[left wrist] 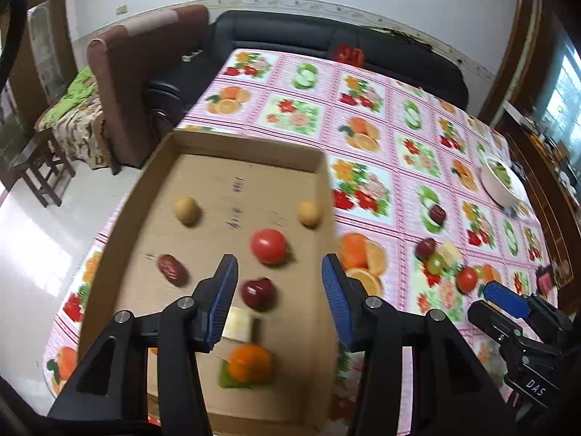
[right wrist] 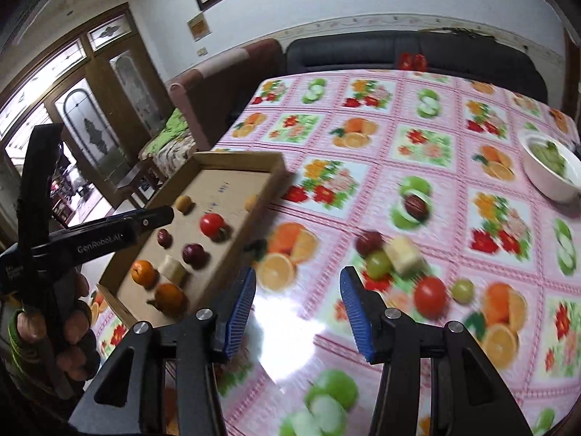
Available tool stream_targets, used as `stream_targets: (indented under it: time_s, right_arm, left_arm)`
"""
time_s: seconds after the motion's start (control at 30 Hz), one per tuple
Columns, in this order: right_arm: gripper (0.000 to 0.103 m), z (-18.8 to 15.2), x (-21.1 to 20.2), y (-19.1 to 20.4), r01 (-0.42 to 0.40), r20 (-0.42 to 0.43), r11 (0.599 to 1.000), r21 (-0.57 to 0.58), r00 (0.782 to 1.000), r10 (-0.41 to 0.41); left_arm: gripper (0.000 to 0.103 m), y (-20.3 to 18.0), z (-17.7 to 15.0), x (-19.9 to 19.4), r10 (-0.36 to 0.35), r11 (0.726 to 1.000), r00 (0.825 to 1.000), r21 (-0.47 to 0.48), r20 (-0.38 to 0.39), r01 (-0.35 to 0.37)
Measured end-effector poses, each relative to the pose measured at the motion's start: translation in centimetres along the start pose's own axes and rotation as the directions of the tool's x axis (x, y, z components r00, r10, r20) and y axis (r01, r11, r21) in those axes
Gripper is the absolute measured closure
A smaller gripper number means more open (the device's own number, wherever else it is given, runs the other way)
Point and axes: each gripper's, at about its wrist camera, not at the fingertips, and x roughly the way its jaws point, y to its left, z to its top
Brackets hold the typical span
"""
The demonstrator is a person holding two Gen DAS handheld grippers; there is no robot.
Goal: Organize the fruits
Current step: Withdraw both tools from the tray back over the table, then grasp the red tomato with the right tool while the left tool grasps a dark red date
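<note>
Blue-padded, your left gripper [left wrist: 279,265] hovers part-open and empty above the shallow brown cardboard tray [left wrist: 232,145]; a dark red plum [left wrist: 258,293] lies between its fingers, below them. Its oblong red date [left wrist: 173,269], far-left of the fingers, runs diagonally. Your right gripper [right wrist: 297,283], jaws apart and empty, faces loose fruit: the round red tomato [right wrist: 430,296] sits just right of its fingers on the fruit-print tablecloth [right wrist: 399,109].

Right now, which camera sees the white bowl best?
The right wrist view: the white bowl sits large at the table's right edge, and something green shows inside. The left wrist view shows the same bowl smaller, farther off and more blurred.
</note>
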Motion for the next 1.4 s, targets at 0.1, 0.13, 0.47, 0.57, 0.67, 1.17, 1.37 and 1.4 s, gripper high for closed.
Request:
stream_targets:
  time_s: [0.1, 0.13, 0.47, 0.57, 0.67, 1.17, 1.37, 1.4]
  right_arm:
    - [0.053, -1.3, -1.0, -1.2, 0.019, 0.001, 1.000, 0.022, 1.000, -0.019]
    - [0.053, -1.7, -1.4, -1.6, 0.026, 0.000, 0.999, 0.029, 1.000, -0.026]
    - [0.053, -4.7, -4.0, -5.1, 0.080, 0.002, 0.991, 0.104, 0.997, -0.081]
    - [0.053, -5.5, -4.4, -6.3, 0.095, 0.001, 0.987, 0.128, 0.995, -0.096]
    - [0.053, -6.1, -4.9, -7.4, 0.109, 0.002, 0.982, 0.153, 0.994, -0.110]
    - [0.053, -7.5, -6.0, -10.9, 0.151, 0.012, 0.963, 0.223, 0.987, -0.158]
    - [0.053, -7.1, -5.9, -11.7, 0.159, 0.016, 0.961, 0.227, 0.986, -0.167]
    - [0.053, -7.1, -5.8, -11.9, 0.161, 0.017, 0.960, 0.230, 0.985, -0.169]
  left_arm:
    - [0.056, -1.3, -0.5, -0.3, -0.023, 1.000, 1.000, 0.018, -0.003, 0.023]
    - [0.057, -1.9, -0.7, -0.4, -0.035, 0.999, 0.999, 0.027, -0.007, 0.036]
    - [0.057, -5.5, -2.5, -0.5, -0.116, 0.990, 0.992, 0.077, -0.047, 0.120]
    - [0.057, -6.1, -2.9, -0.4, -0.129, 0.987, 0.990, 0.086, -0.058, 0.134]
    - [0.057, -6.9, -3.2, -0.1, -0.146, 0.984, 0.987, 0.093, -0.073, 0.152]
    - [0.057, -9.4, -3.6, 1.6, -0.176, 0.975, 0.977, 0.115, -0.124, 0.190]
    - [0.057, -10.2, -3.0, 2.6, -0.174, 0.974, 0.976, 0.124, -0.127, 0.190]
    - [0.057, -10.3, -2.9, 2.8, -0.171, 0.974, 0.977, 0.128, -0.128, 0.188]
